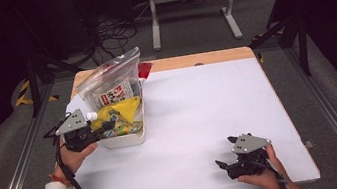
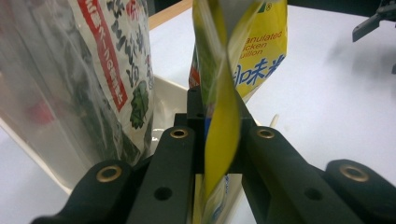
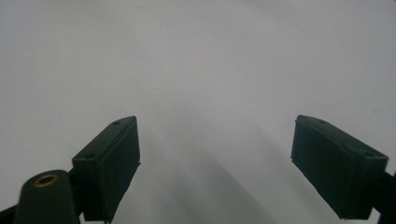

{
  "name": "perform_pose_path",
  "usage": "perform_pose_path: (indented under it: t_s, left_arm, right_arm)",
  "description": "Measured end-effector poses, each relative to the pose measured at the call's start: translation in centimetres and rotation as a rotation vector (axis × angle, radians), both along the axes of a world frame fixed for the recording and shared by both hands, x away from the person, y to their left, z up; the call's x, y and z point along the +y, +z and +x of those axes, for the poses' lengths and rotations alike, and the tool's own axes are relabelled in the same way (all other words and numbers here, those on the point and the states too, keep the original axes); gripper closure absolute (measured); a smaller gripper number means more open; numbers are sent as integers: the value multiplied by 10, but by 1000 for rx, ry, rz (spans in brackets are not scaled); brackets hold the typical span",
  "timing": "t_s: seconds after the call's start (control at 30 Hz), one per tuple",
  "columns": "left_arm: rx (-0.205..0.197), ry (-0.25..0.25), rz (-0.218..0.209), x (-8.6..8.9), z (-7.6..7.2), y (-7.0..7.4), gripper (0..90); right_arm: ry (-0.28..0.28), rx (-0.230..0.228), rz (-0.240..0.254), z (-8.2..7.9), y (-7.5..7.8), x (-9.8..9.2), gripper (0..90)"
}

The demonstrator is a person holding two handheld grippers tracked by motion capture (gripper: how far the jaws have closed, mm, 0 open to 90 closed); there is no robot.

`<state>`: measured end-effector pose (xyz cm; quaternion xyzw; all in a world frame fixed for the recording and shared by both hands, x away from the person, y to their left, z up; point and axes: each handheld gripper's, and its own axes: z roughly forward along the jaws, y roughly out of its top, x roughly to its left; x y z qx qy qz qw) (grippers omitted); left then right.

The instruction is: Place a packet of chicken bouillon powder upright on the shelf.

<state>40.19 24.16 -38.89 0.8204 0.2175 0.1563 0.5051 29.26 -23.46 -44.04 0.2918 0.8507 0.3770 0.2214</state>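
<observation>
at the left of the table [image 1: 195, 120] the left gripper [image 1: 106, 128] is clenched on the yellow packet [image 1: 121, 112], its jaws pointing rightward into the white bin [image 1: 130, 139] that stands on the table's left edge. in the left gripper view the two black jaws pinch a thin folded edge of the yellow packet [image 2: 219, 140], which runs up and away from the jaws, so its long axis lies roughly in line with them, and its printed face opens out further off. the packet sits in the near end of the bin, leaning toward the far side, touching or nearly touching the clear bag [image 1: 111, 80] of dark printed goods that stands upright behind it; in the left gripper view that clear bag [image 2: 84, 84] rises just beside the jaws on their left. so the packet is already in the left hand's grasp and lies straight ahead of those tongs, low in the bin; the coming move looks to turn on settling it down alongside the clear bag without shoving that bag over. well apart, near the table's front right corner, the right gripper [image 1: 225, 164] rests low over bare table with its jaws spread wide and nothing between them, as the right gripper [image 3: 215, 163] view confirms; it is much the farther of the two from the bin.
</observation>
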Motion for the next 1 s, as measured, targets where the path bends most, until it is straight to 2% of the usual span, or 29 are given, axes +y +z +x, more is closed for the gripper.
perform_pose_path:
  t_s: [0.17,0.2,0.37,0.63,0.73,1.0]
  left_arm:
    - [6,-1,25,-1,0,-6,853]
    - [11,2,12,-1,0,-8,854]
    - [11,5,14,0,-1,-11,854]
    - [18,14,-22,2,-1,-15,854]
    - [13,20,-16,1,-2,-15,855]
    - [19,31,-42,2,-3,-18,853]
  right_arm:
    - [1,0,-5,1,0,0,154]
    - [4,0,-11,1,-1,1,155]
    - [8,3,-14,1,-1,1,155]
    - [14,4,-18,1,-1,2,157]
    - [12,3,-14,1,-1,1,158]
    - [13,-1,-17,1,-1,1,159]
